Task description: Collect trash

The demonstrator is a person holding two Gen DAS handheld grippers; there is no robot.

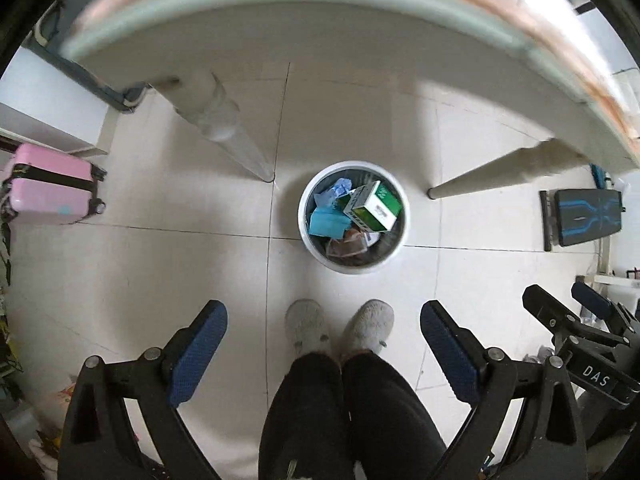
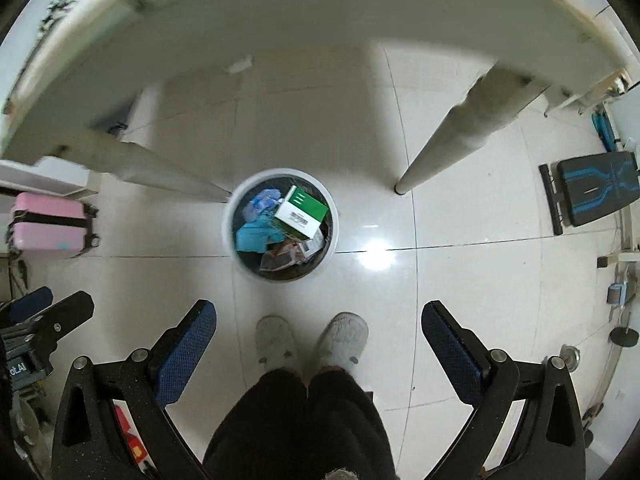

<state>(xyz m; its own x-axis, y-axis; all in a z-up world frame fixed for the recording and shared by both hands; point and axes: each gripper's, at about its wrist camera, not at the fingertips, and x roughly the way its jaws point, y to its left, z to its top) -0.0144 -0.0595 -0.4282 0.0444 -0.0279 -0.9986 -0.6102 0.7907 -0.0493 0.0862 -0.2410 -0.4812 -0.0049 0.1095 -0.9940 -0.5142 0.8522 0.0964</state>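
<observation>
Looked straight down on the bin (image 1: pixel 353 216), centre frame, green-and-white box (image 1: pixel 374 207) lying on blue scraps. Left gripper (image 1: pixel 324 354) and right gripper (image 2: pixel 319 354) spread wide, empty. Drop apparently done; next, more trash from the blurred tabletop (image 1: pixel 320 28) at frame top.

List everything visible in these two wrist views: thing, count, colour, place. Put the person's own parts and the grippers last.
Trash bin: one, white rim, dark inside, on the floor between the table legs.
Carton: one, green and white, on top of the trash in the bin.
Blue trash: several crumpled pieces, blue and teal, in the bin beside the carton.
Wrapper: one, brownish, in the bin, near side.
Table: one, pale, above the bin; two legs show.
Suitcase: one, pink, far left on the floor.
Padded bench: one, black and blue, far right.
Floor: pale tiles.
Slippers: two, grey, near the bin.
Trouser legs: two, black.
Left gripper: open, empty.
Right gripper: open, empty.
</observation>
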